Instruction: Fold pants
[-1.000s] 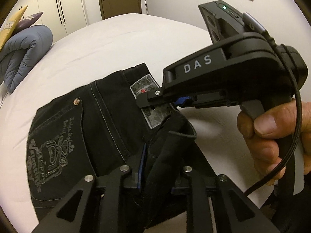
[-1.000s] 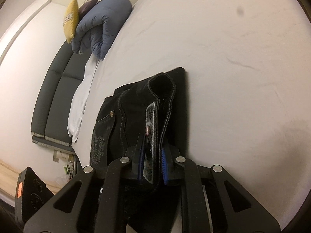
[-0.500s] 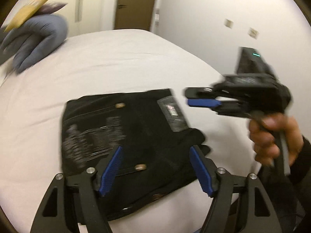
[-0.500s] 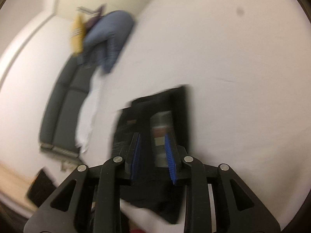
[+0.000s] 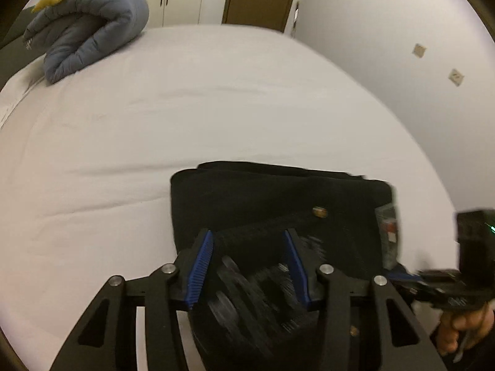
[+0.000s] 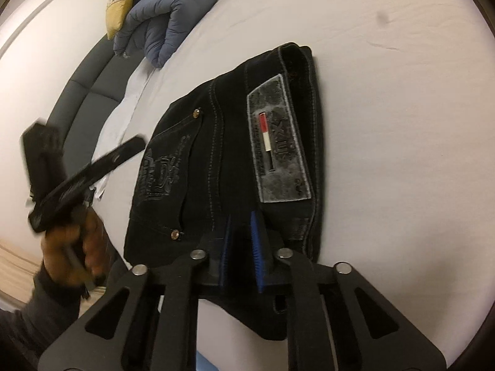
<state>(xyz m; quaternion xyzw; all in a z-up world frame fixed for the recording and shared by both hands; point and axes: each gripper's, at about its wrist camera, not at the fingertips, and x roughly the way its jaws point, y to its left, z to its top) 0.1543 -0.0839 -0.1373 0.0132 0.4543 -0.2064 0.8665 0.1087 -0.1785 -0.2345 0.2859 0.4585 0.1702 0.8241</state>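
While both tools hover above the bed, the scene reads so:
Pants: black pants lie folded flat on the white bed sheet; grey waistband patch faces up
Left gripper: left gripper spread wide over the fabric; grasping nothing
Right gripper: right gripper parted narrowly at the near edge; nothing between its pads
Far corner: blue duvet rolled; yellow pillow atop it

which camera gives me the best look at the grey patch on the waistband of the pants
The right wrist view. The grey waistband patch lies face-up and sharp there, its red and white tag showing, on the folded black pants. The left wrist view shows it only as a blurred sliver at the pants' right edge.
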